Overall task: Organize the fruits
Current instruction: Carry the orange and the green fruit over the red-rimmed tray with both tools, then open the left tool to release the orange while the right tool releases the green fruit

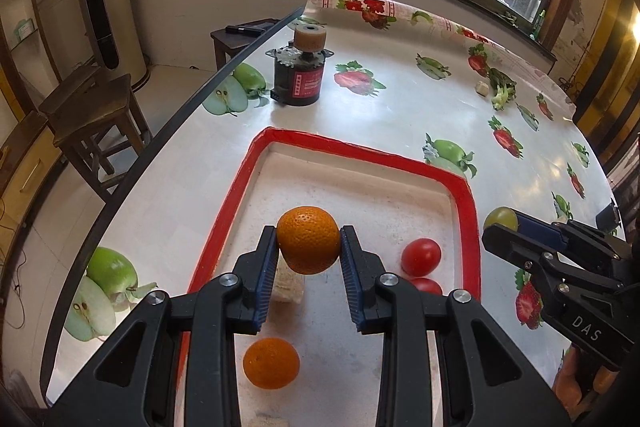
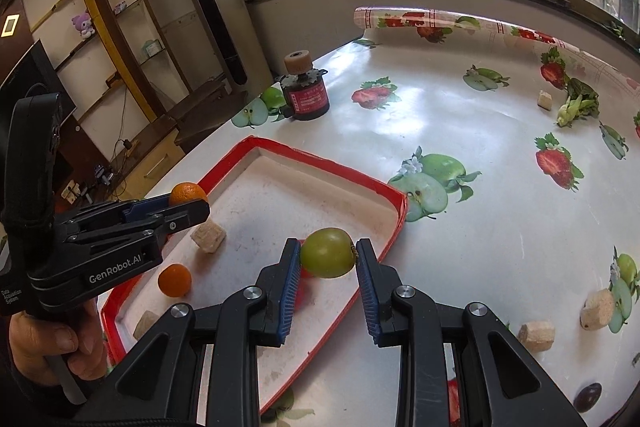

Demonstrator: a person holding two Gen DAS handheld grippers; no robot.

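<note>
Claws both clamped, my left claw (image 1: 308, 245) grips a firm dimpled orange (image 1: 308, 239) mid-girth, my right claw (image 2: 328, 254) a smooth, slippery green fruit (image 2: 327, 252).

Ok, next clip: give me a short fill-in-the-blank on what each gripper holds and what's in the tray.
1. The left gripper is shut on an ____.
2. The right gripper is shut on a ____ fruit.
3. The tray has a ____ rim.
4. A second orange lies inside the ____.

Missing words: orange; green; red; tray
</note>
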